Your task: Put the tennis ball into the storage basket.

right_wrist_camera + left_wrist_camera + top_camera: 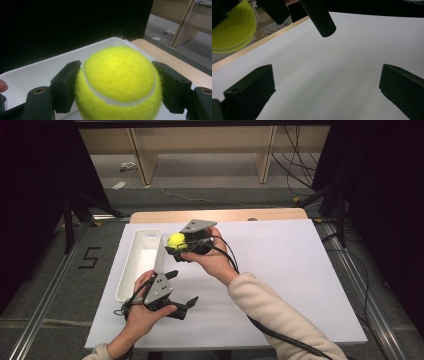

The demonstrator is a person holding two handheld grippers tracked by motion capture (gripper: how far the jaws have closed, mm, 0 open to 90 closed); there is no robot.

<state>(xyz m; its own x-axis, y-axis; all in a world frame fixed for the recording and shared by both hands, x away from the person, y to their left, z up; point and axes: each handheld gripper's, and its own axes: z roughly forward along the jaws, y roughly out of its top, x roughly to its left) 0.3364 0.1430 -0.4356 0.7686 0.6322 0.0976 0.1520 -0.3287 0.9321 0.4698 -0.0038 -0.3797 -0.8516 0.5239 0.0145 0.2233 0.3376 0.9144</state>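
Note:
A yellow tennis ball [176, 241] is clamped between the jaws of my right gripper [178, 248], held just above the right rim of a long white tray [131, 271]. The right gripper view has the ball [118, 82] squeezed between both black jaws, with the tray [37, 72] behind and below it. My left gripper [182, 289] stands open near the table's front, right of the tray's near end, jaws pointing right. In the left gripper view the jaws are wide apart over white paper, with nothing between them, and the ball [232, 28] hangs at the upper left.
A white sheet [280, 270] covers most of the wooden table [220, 214]. Cables trail from both grippers across the sheet. Beyond the table are shelf legs and a grey floor; dark curtains stand at both sides.

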